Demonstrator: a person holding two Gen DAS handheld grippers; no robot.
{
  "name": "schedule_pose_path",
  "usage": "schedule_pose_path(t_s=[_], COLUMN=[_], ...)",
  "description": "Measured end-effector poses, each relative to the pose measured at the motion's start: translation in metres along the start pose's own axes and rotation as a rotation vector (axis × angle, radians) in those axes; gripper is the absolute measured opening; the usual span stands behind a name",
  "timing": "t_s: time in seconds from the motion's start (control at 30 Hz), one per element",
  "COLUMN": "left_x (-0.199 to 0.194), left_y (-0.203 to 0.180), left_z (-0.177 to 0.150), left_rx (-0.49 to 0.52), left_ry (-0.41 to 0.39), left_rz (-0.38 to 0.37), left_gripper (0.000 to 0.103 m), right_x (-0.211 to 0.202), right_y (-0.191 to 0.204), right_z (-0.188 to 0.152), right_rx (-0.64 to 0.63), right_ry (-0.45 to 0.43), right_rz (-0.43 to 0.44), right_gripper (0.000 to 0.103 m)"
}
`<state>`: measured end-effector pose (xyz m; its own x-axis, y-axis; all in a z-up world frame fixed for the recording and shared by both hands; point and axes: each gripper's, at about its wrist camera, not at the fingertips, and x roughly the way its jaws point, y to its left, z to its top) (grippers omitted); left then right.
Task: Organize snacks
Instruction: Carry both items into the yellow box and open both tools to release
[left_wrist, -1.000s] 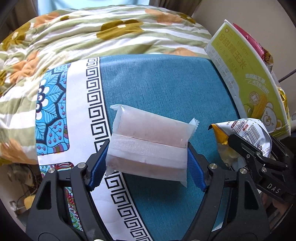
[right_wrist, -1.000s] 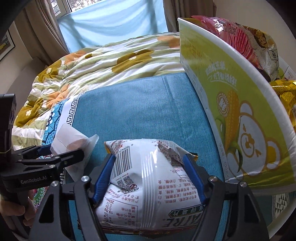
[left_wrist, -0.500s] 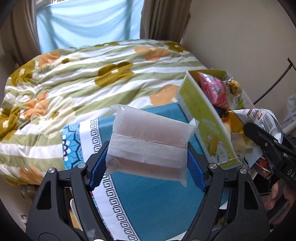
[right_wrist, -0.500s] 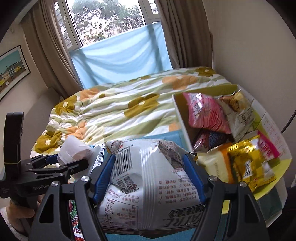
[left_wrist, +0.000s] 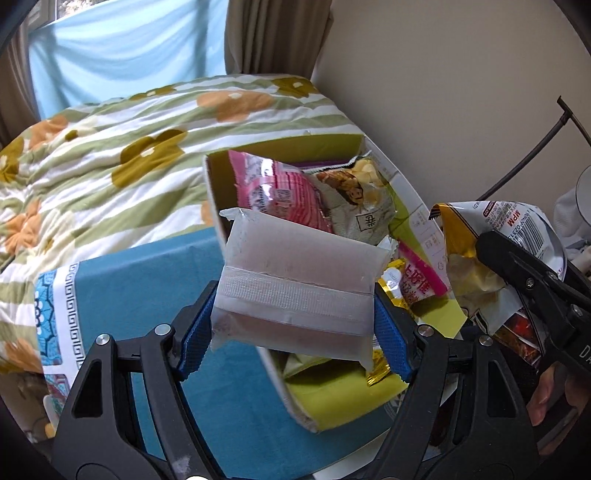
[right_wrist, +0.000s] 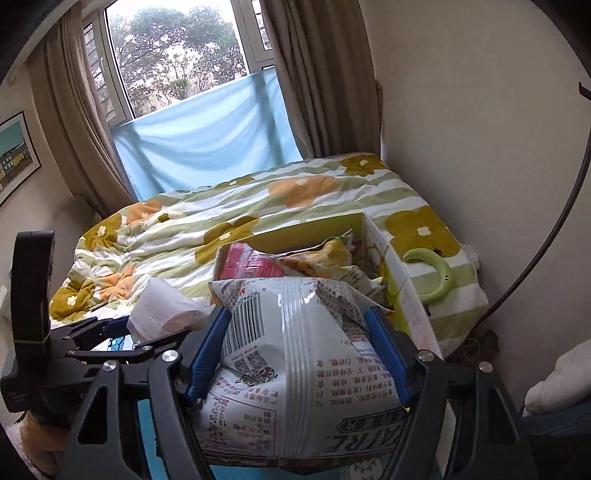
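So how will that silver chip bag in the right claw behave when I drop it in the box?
The silver chip bag looks puffy and creased, so probably light and crushable. Its glossy film may slip. The box is already crowded, so it may perch on top.

Glossy plastic snack bag (right_wrist: 295, 369), cardboard box (left_wrist: 332, 402)
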<state>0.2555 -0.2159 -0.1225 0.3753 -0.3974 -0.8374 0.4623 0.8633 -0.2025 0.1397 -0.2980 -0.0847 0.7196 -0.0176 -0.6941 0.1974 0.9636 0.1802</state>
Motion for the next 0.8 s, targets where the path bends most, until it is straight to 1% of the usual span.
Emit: schedule_pose_path(t_s=[0.13,0.17,0.2,0.27,0.33,0.4,0.5,0.6,0.7,0.8], left_x=[0.026,0.031,0.035,0.037,0.035,0.032,0.023,0.008,-0.004,-0.016], left_y=[-0.025,-0.025,-0.024,-0.028,-0.032,-0.032,-0.029,-0.023,-0.015,-0.010], left_z=[0.000,0.000,-0.001,-0.002,-0.005,-0.011,-0.023,-0.037,-0.049,-0.056], left_rx=[-0.038,-0.055,-0.066,-0.073,-0.075,-0.083,-0.104,-0.127,-0.165,-0.198], left_ry=[0.031,0.032,0.032,0.032,0.018,0.020,0.022,-0.003,-0.022,-0.033], left_rz=[0.030,0.043,0.062,0.086,0.109,0.135,0.155,0.187,0.201,0.206], left_gripper=[0.075,0.078,0.081,0.097,0.101,0.101,0.101,0.101,0.101,0.101], right_x=[0.013,0.016,0.019,0.025,0.030,0.034,0.036,0.032,0.029,0.035], right_y=[-0.035,-0.041,-0.047,-0.058,-0.063,-0.069,-0.072,-0.072,-0.072,-0.070], right_z=[0.005,0.006,0.007,0.010,0.011,0.011,0.009,0.008,0.008,0.011], right_rx=[-0.009,-0.011,-0.014,-0.027,-0.038,-0.049,-0.055,-0.067,-0.082,-0.079], right_ry=[0.031,0.040,0.049,0.064,0.077,0.087,0.099,0.087,0.068,0.080], right_rz=[0.020,0.028,0.037,0.055,0.075,0.097,0.131,0.155,0.160,0.181], right_gripper=[0.070,0.070,0.070,0.070,0.070,0.070,0.070,0.071,0.071,0.072])
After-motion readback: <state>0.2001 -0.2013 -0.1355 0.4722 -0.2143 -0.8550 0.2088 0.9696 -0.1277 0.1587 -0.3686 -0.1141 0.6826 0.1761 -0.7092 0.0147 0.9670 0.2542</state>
